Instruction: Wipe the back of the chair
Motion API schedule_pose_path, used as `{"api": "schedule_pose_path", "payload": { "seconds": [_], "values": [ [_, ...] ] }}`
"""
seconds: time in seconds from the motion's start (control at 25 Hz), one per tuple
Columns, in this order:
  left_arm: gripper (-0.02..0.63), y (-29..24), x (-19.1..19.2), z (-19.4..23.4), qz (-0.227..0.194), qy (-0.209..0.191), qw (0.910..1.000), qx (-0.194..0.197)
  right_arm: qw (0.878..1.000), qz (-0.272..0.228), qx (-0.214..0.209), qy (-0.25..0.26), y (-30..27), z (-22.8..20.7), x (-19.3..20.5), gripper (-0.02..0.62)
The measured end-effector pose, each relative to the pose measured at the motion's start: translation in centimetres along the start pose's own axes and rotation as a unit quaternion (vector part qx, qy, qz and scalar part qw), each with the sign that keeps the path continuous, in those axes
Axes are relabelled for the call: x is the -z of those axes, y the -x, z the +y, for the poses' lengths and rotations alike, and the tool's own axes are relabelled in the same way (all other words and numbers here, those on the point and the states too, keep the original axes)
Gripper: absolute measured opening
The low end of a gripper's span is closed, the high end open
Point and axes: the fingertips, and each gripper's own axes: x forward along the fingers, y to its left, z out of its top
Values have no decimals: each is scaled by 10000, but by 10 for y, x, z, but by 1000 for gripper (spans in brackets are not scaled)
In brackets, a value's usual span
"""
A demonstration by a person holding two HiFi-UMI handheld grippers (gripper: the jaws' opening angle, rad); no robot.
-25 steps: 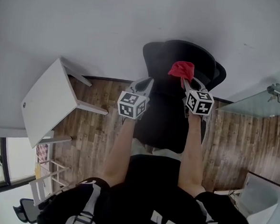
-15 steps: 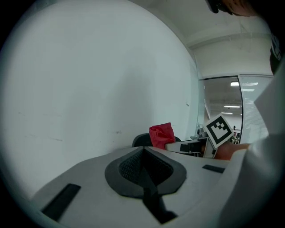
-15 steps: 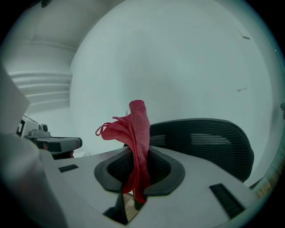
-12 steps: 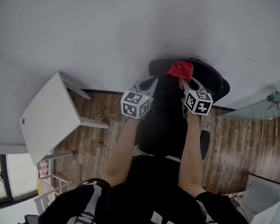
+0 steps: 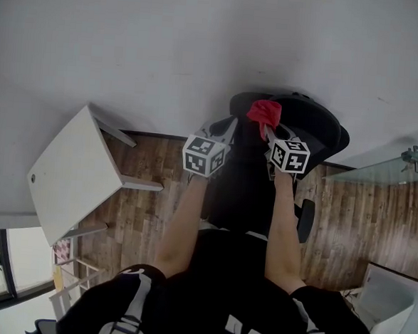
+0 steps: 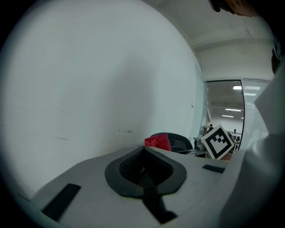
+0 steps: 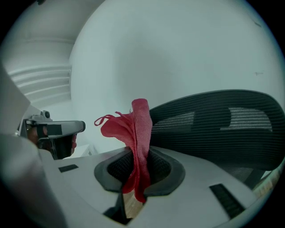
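Note:
A black mesh office chair [image 5: 319,127] stands against the white wall, its back [image 7: 222,129] filling the right of the right gripper view. My right gripper [image 5: 270,130] is shut on a red cloth [image 5: 264,111], which sticks up from the jaws [image 7: 133,129] just beside the top of the chair back. The cloth's contact with the mesh cannot be told. My left gripper [image 5: 228,125] hangs to the left of the chair, jaws shut with nothing between them. From the left gripper view the red cloth [image 6: 157,141] and the chair top [image 6: 176,140] show ahead.
A white side table [image 5: 70,164] lies tipped on the wooden floor [image 5: 148,215] at the left. A glass panel with a metal fitting [image 5: 413,157] stands at the right. The white wall [image 5: 203,48] is close ahead.
The right gripper with the red cloth has shifted left and slightly down along the chair top. The chair has turned a little to the right. The left gripper has barely moved.

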Motion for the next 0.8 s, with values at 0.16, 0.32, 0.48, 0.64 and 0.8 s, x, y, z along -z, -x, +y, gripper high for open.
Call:
{"api": "schedule_pose_path", "payload": {
  "seconds": [0.16, 0.32, 0.48, 0.64, 0.8],
  "values": [
    [25, -2, 4, 3, 46, 29, 10000, -24, 9999, 56, 20, -94, -3, -5, 6, 86],
    [25, -5, 7, 3, 77, 6, 10000, -3, 9999, 32, 70, -123, -4, -10, 5, 86],
    [25, -5, 5, 1, 93, -19, 10000, 14, 9998, 7, 125, -150, -2, -13, 1, 86],
    [25, -9, 1, 1, 85, -47, 9999, 23, 9997, -27, 178, -150, -2, -19, -4, 86],
    [25, -13, -6, -4, 67, -101, 9999, 77, 9993, -80, 297, -193, 4, -29, -11, 86]
  ]
}}
